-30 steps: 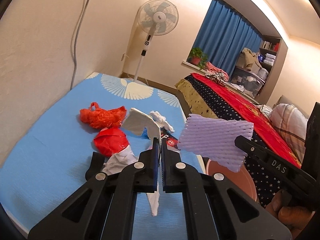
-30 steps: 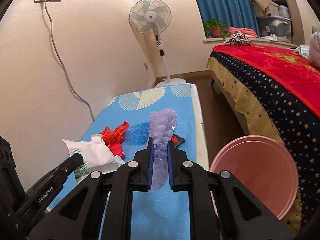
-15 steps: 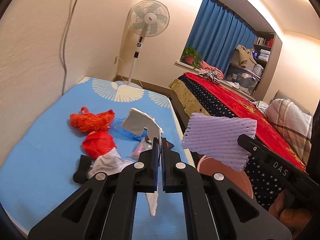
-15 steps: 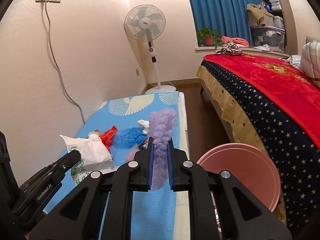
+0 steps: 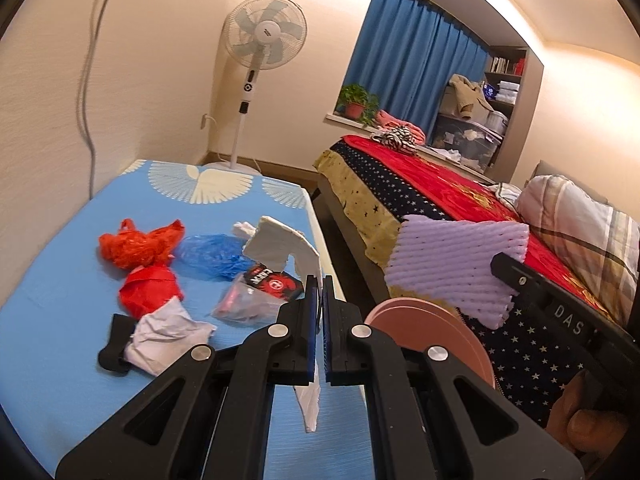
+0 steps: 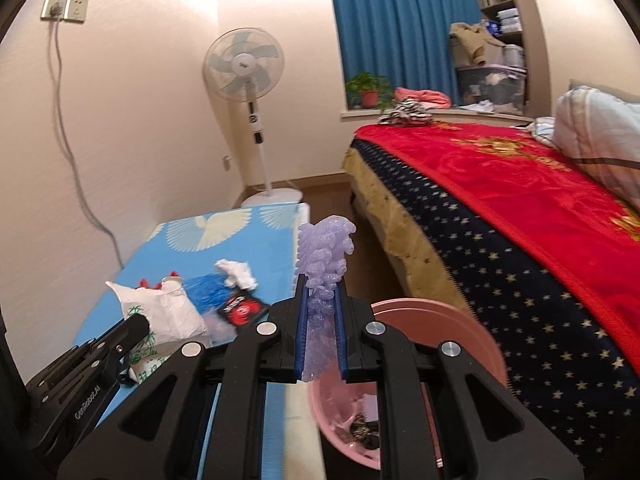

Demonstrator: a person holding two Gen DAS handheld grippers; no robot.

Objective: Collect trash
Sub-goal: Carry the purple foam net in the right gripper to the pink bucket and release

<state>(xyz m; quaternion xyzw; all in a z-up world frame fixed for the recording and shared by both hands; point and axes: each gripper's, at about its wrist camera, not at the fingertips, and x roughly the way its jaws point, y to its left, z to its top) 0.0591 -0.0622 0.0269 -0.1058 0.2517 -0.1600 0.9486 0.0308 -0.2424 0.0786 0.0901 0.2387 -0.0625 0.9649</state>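
My left gripper [image 5: 319, 280] is shut on a white plastic bag [image 5: 280, 246] with a green print, held above the blue table [image 5: 52, 320]. That bag [image 6: 164, 312] also shows at the left of the right wrist view. My right gripper [image 6: 320, 284] is shut on a purple foam net [image 6: 322, 252], which hangs over the rim of the pink bin [image 6: 460, 324]. In the left wrist view the foam net [image 5: 456, 264] sits above the pink bin [image 5: 424, 324]. Loose trash on the table: red bags [image 5: 138, 244], a blue bag [image 5: 212, 254], crumpled white paper [image 5: 164, 336].
A black and red packet [image 5: 274, 280] in clear wrap and a black item [image 5: 114, 344] lie on the table. A bed with a red and starred blanket [image 6: 520, 208] stands right of the bin. A standing fan [image 5: 260, 52] is beyond the table. A person's hand [image 5: 580, 428] grips the right tool.
Both grippers have swung to the right with their loads, toward the table edge. The pink bin now lies closer, and its inside shows under the right gripper.
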